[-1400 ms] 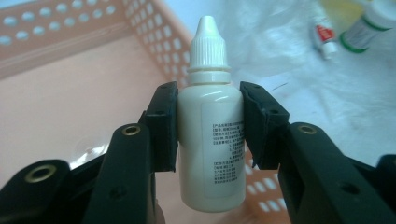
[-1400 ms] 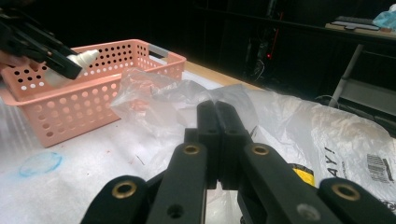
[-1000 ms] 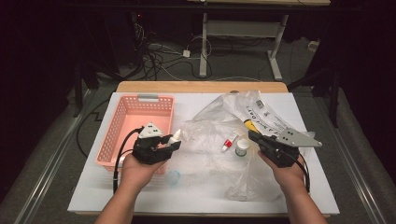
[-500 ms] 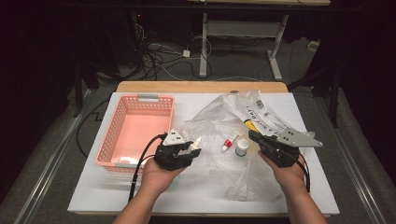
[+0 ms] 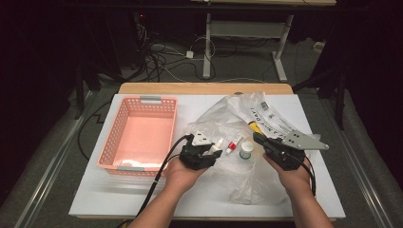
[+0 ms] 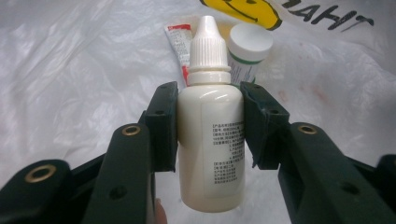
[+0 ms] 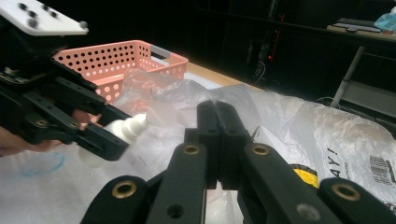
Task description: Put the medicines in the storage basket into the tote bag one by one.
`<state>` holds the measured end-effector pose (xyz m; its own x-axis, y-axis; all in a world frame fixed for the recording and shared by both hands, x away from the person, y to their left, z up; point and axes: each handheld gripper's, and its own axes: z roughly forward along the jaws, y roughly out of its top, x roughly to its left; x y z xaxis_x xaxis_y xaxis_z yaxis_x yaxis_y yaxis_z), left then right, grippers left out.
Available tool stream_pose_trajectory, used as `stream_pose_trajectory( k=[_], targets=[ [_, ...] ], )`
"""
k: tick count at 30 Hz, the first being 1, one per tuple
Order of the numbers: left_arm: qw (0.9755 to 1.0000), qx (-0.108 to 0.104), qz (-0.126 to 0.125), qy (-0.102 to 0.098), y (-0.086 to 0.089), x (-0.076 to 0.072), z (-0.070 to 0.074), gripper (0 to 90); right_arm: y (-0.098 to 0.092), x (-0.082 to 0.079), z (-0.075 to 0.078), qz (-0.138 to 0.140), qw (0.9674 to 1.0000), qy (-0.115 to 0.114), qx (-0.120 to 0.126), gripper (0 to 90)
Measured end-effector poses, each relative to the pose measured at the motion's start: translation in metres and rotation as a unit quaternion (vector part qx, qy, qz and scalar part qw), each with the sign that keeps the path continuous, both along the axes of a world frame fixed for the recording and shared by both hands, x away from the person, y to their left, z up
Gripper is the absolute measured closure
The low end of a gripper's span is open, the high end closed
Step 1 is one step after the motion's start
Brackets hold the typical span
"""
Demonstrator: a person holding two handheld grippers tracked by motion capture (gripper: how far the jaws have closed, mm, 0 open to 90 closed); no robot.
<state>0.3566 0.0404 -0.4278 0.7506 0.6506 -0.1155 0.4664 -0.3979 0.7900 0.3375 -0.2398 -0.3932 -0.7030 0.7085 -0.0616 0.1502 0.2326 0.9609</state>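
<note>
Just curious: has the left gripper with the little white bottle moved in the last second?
Yes. The left gripper carried the dropper bottle rightward, away from the pink basket, over the plastic bag.

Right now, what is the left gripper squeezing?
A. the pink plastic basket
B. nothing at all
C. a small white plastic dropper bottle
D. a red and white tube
C: in the left gripper view, the left gripper pinches the small white plastic dropper bottle by its sides.
</note>
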Motion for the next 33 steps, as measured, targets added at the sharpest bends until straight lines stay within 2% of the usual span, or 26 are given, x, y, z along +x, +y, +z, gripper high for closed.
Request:
stream_pose_trajectory(
  k=[8,14,17,21,26,30,33],
  targets=[
    [0.9998,0.008,0.001,-0.019,-0.023,0.015,-0.007,58.0,0.001,0.000,-0.001,0.002,1.0000,0.000,-0.002,90.0],
    [0.9994,0.017,0.017,-0.024,-0.036,0.034,-0.021,57.9,0.001,0.001,-0.002,0.001,1.0000,0.001,-0.003,90.0],
    [0.9989,0.029,0.026,-0.026,-0.041,0.043,-0.028,57.8,0.001,0.002,-0.003,0.000,1.0000,0.004,-0.002,90.0],
    [0.9981,0.041,0.037,-0.026,-0.045,0.053,-0.034,57.8,0.000,0.002,-0.003,0.000,1.0000,0.005,-0.002,90.0],
    [0.9983,0.035,0.043,-0.021,-0.051,0.061,-0.036,57.3,0.001,0.002,-0.004,0.002,1.0000,0.005,-0.004,90.0],
    [0.9984,0.029,0.046,-0.017,-0.052,0.058,-0.033,40.7,0.000,0.002,-0.004,0.002,1.0000,0.006,-0.003,90.0],
    [0.9983,0.040,0.037,-0.019,-0.048,0.049,-0.031,37.1,0.000,0.002,-0.004,0.002,1.0000,0.006,-0.003,90.0]
  ],
)
